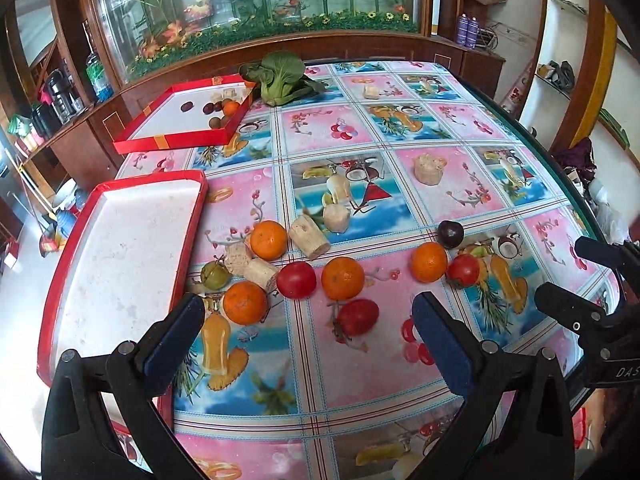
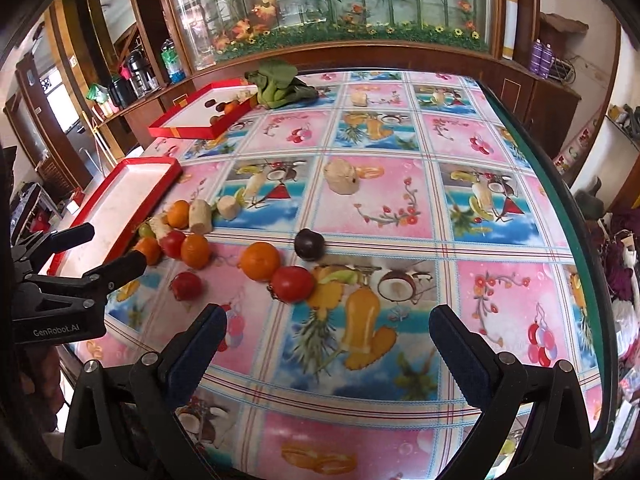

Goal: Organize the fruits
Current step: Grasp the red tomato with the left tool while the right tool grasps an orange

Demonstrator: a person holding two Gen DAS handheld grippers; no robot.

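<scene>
Both the left tool [image 1: 308, 312] and right tool [image 2: 328, 324] hung wide apart, holding nothing; only the left view showed the tomato [image 1: 357, 317] just ahead

Oranges [image 1: 343, 278] and tomatoes [image 1: 296, 279] on tablecloth [image 1: 400, 360] right of near tray [image 1: 120, 248].

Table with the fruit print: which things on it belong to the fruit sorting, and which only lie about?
For the job:
- oranges
- red fruits
- dark plum
- green fruit
- near red tray, holding nothing
- far red tray, some fruit in it
- left gripper and right gripper, jaws open

Lying about:
- leafy greens
- pale cut chunks
- bottles on the cabinet
</scene>
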